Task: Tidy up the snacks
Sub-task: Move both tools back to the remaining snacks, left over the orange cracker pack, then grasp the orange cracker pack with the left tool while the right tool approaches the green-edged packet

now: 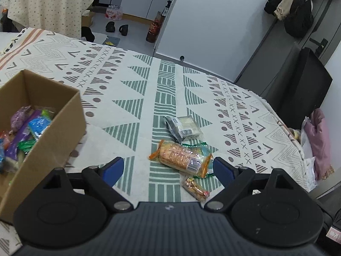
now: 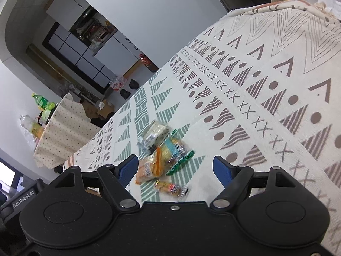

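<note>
Hovering over the patterned cloth point(image 1: 132, 98), left gripper point(image 1: 168, 170) and right gripper point(image 2: 175, 168) gape empty above 4 snack packets point(image 1: 183, 155), possibly 5; cardboard box point(image 1: 61, 128) sits nearby.

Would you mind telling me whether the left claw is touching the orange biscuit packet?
Apart. The left wrist view shows the left claw open, its blue fingers wide of the orange biscuit packet, with patterned cloth visible between them.

Patterned cloth point(image 1: 136, 98) w/ cardboard box point(image 1: 64, 128) (left), snack packs point(image 1: 183, 155) mid.
</note>
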### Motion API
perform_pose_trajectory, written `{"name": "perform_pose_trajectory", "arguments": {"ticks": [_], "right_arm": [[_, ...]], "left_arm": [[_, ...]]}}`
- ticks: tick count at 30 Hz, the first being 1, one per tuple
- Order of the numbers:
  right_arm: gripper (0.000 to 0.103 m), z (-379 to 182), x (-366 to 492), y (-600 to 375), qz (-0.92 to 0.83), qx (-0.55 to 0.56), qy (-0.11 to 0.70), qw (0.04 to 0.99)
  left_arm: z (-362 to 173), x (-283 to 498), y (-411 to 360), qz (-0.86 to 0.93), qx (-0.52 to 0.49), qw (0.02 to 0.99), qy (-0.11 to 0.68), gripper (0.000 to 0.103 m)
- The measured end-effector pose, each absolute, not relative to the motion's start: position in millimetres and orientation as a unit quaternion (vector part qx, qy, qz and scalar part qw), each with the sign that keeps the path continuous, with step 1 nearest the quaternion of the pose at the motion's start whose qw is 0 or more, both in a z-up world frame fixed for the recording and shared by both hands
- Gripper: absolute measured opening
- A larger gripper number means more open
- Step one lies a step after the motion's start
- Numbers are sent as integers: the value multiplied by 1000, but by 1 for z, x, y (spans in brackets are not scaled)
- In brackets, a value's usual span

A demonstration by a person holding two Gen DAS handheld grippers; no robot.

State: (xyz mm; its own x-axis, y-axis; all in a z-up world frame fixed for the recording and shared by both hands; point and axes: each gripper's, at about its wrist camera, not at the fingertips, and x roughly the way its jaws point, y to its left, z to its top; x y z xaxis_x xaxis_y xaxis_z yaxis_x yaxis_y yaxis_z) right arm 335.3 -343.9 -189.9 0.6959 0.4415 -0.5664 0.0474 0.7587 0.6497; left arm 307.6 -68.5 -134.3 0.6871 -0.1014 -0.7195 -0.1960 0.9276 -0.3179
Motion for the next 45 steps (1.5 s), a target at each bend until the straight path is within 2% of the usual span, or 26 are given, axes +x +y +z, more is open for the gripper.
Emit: {"name": "perform_pose_trajectory", "arguments": {"ticks": [11, 17, 30, 34, 40, 45], "right_arm": [[76, -220, 376, -330, 121, 312, 387, 859], [72, -233, 389, -332, 124, 328, 397, 848], [72, -243, 399, -331, 127, 328, 397, 848], [71, -243, 399, -329, 126, 324, 396, 850], [71, -240, 397, -327, 127, 313, 398, 853], [70, -238, 396, -327, 125, 311, 401, 853]], "left_arm": [[-159, 350, -86, 53, -188, 889, 414, 88], [-171, 372, -94, 61, -183, 886, 423, 86], [-202, 404, -116, 86, -163, 872, 454, 85], [-214, 403, -111, 96, -173, 855, 479, 75], [-221, 395, -106, 92, -192, 844, 492, 34], [-209, 390, -96, 90, -167, 856, 481, 34]]}}
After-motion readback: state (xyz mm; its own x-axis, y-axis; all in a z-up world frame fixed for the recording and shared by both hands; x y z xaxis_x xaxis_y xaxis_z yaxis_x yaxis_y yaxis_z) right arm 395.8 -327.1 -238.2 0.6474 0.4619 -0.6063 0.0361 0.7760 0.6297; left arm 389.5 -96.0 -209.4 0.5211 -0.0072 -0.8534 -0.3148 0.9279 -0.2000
